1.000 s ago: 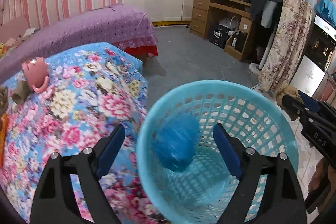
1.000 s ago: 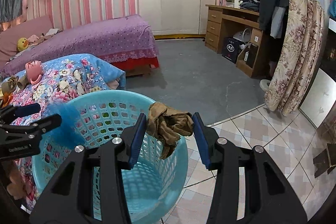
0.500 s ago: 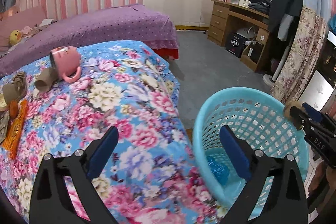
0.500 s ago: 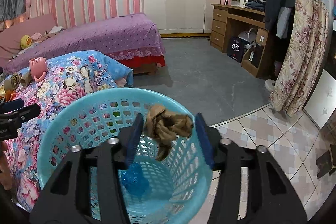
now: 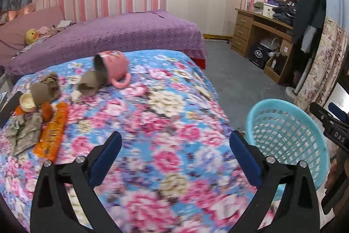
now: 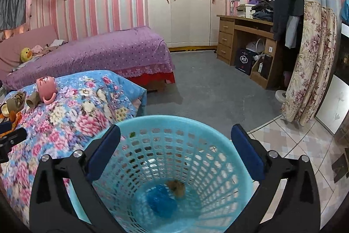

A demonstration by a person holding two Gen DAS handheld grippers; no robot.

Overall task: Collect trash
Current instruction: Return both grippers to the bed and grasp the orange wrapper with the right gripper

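Note:
A light blue mesh basket (image 6: pixel 192 121) stands on the floor beside the floral-covered table (image 5: pixel 174 115). A crumpled blue wrapper (image 6: pixel 160 200) and a brown paper wad (image 6: pixel 176 187) lie at its bottom. My right gripper (image 6: pixel 174 152) is open and empty above the basket mouth. My left gripper (image 5: pixel 174 158) is open and empty over the table; the basket (image 5: pixel 288 134) is to its right. On the table's left lie a cardboard tube (image 5: pixel 90 85), brown paper scraps (image 5: pixel 44 91), an orange wrapper (image 5: pixel 52 134), a crumpled cloth (image 5: pixel 21 132) and a small lid (image 5: pixel 27 102).
A pink mug (image 5: pixel 113 67) lies on its side by the tube. A purple bed (image 5: pixel 109 34) stands behind the table. A wooden desk (image 6: pixel 246 36) and a floral curtain (image 6: pixel 309 62) are at the right. Grey floor and tiles surround the basket.
My right gripper has opened and the brown paper wad has dropped into the basket. My left gripper has swung left from the basket to over the table.

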